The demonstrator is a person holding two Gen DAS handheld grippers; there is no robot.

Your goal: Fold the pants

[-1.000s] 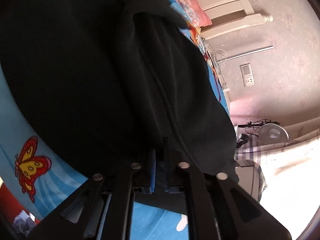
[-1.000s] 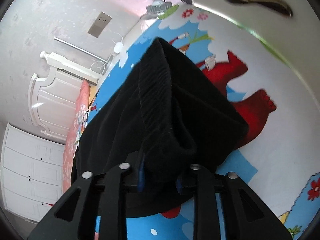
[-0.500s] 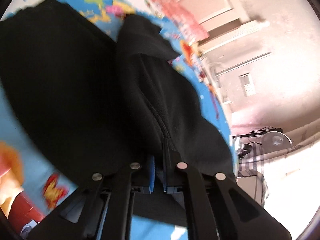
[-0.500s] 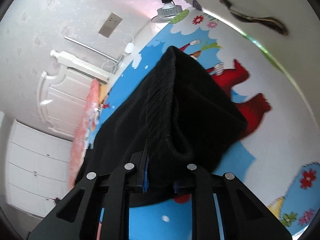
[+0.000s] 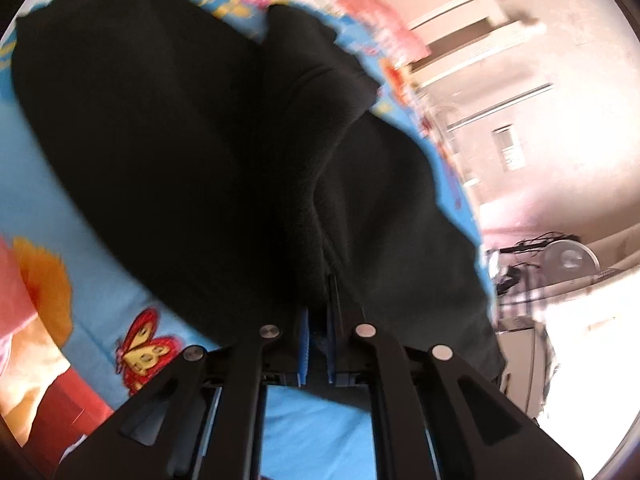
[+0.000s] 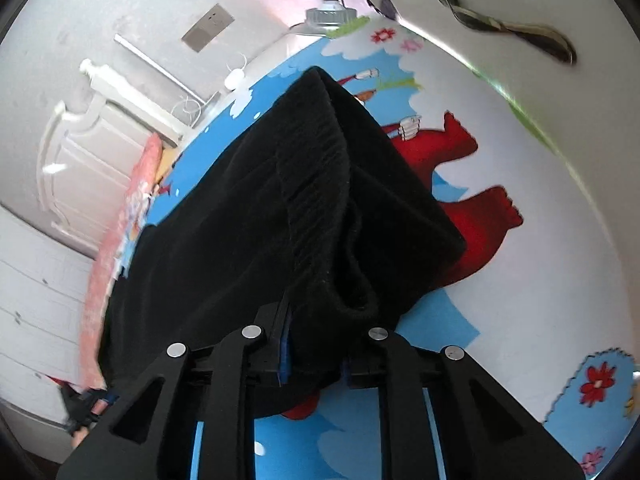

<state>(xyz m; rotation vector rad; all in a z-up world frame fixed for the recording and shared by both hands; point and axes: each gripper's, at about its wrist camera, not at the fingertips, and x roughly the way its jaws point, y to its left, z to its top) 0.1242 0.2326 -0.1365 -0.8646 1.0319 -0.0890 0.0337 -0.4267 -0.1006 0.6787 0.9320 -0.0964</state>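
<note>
Pants: black pants (image 6: 280, 216) of thick, soft, fleecy cloth, bunched and draped, with a ribbed elastic band (image 6: 316, 184) running up toward the highest point in the right wrist view.
Where they are: partly lifted off a bed covered by a bright cartoon sheet (image 6: 500, 280); the broad dark body of the cloth (image 5: 140, 140) lies spread on the sheet, while the two gripped ends are raised.
Right claw: right claw (image 6: 314, 364) clenched on the pants at the ribbed end, with a thick roll of cloth filling the gap between its blue-padded fingers.
Left claw: left claw (image 5: 318, 344) clenched on a thin edge or seam of the pants, the pads nearly touching.
Done so far: both ends are gripped and raised; a long ridge of cloth runs away from each claw, which suggests one layer is being carried over another.
Left to do: judging by the loose, puffed shape, no flat crease is set; the raised part needs laying down, squaring and smoothing, probably with a further fold after.
View quality: the left wrist view is motion-blurred, so which part of the pants that claw holds is hard to say.
Surroundings: white headboard (image 6: 80, 152) and pale wall beyond the bed.
</note>
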